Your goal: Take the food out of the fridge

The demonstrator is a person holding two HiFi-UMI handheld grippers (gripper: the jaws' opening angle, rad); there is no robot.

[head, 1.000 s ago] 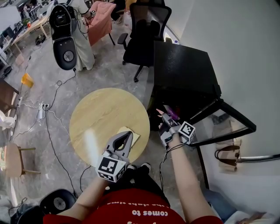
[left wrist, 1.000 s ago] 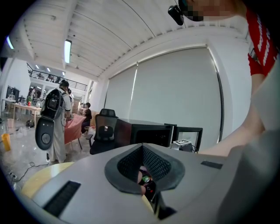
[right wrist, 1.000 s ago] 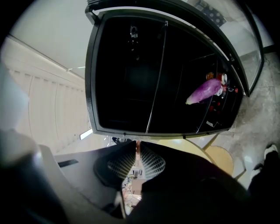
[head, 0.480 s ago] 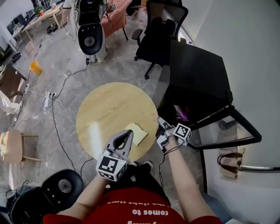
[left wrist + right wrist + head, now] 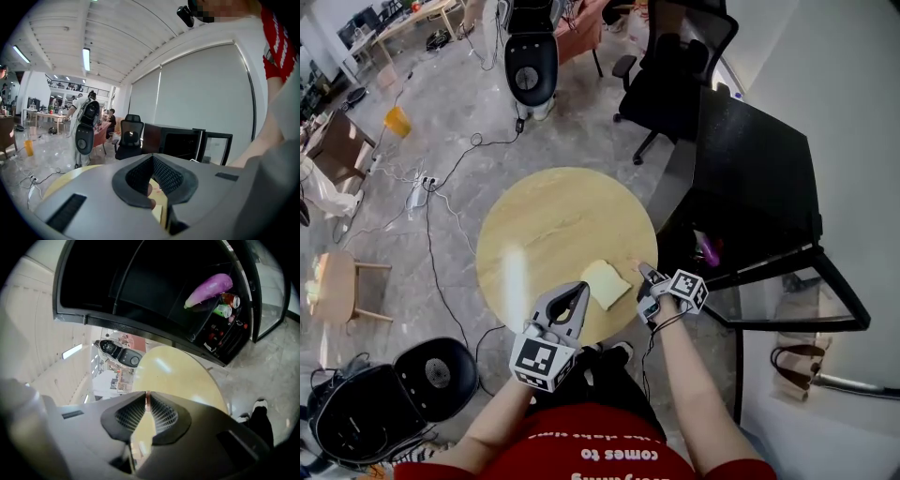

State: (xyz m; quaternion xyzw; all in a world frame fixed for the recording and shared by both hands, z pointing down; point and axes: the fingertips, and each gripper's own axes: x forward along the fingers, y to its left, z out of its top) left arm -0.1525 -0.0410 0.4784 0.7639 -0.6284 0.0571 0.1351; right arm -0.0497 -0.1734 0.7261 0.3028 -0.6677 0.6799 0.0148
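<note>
A pale yellow bread slice [image 5: 605, 281] lies on the round wooden table [image 5: 544, 225] near its front right edge. My left gripper [image 5: 578, 290] [image 5: 152, 157] hovers just in front of the slice, jaws shut with nothing gripped. My right gripper [image 5: 639, 271] [image 5: 147, 397] is at the table's right rim, beside the bread, shut on a thin pink food slice that shows only as a sliver between the tips. To the right the black fridge [image 5: 759, 187] stands with its glass door [image 5: 806, 292] open. A purple eggplant [image 5: 710, 248] [image 5: 209, 288] lies on a shelf inside.
Drink cans [image 5: 227, 304] sit lower in the fridge. A black office chair [image 5: 680, 56] stands behind the table beside the fridge. Cables [image 5: 441, 244] run over the floor at left, and a black round stool [image 5: 441, 375] is near my left side.
My right gripper has come away from the fridge opening and down to the table's right rim beside the bread. The left gripper has edged toward the bread.
</note>
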